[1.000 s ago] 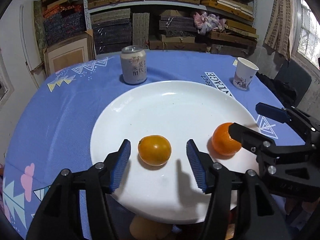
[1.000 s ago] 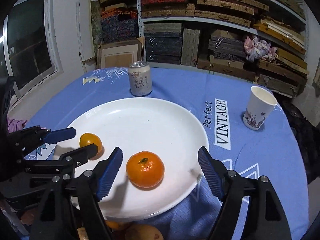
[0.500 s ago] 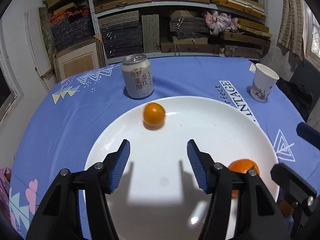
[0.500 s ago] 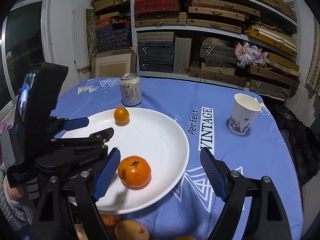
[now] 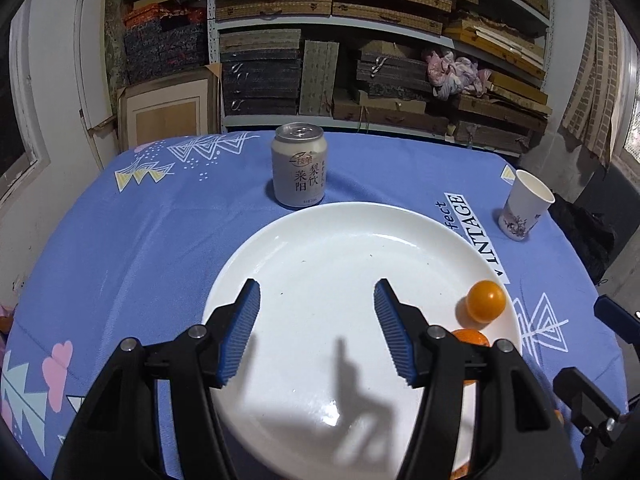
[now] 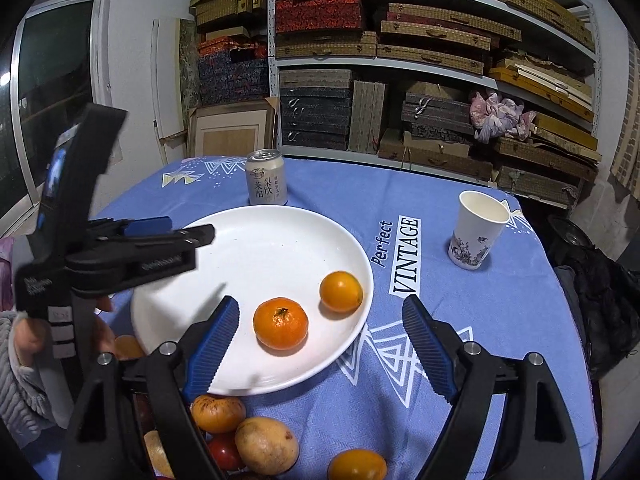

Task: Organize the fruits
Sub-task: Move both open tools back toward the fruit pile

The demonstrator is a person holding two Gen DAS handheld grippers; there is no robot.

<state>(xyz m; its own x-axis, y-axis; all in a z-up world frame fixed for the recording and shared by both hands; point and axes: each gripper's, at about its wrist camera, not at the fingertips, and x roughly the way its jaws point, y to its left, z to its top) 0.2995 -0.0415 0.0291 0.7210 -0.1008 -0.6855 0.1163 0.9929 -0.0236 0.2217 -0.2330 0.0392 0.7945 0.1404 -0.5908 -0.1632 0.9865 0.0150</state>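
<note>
Nearest, at desk edge: approx. 6 loose fruits (image 6: 266, 444), orange, red and yellow-brown, below right gripper (image 6: 320, 344). Both grippers w/ jaws wide apart, empty. Left gripper (image 5: 316, 330) over bare white round plate (image 5: 320, 248). On plate: 2 fruits, stemmed orange mandarin (image 6: 280, 323) between right jaws, smooth orange kumquat (image 6: 341, 291) just beyond. Farther: 1 silver drink can (image 6: 266, 177), 1 white paper cup (image 6: 476, 236).

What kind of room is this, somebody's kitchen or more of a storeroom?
Most likely a storeroom with a table set up in it. Metal shelves behind are packed with stacked flat boxes, and a framed board leans against the wall. The table, under a blue cloth, looks makeshift.
</note>
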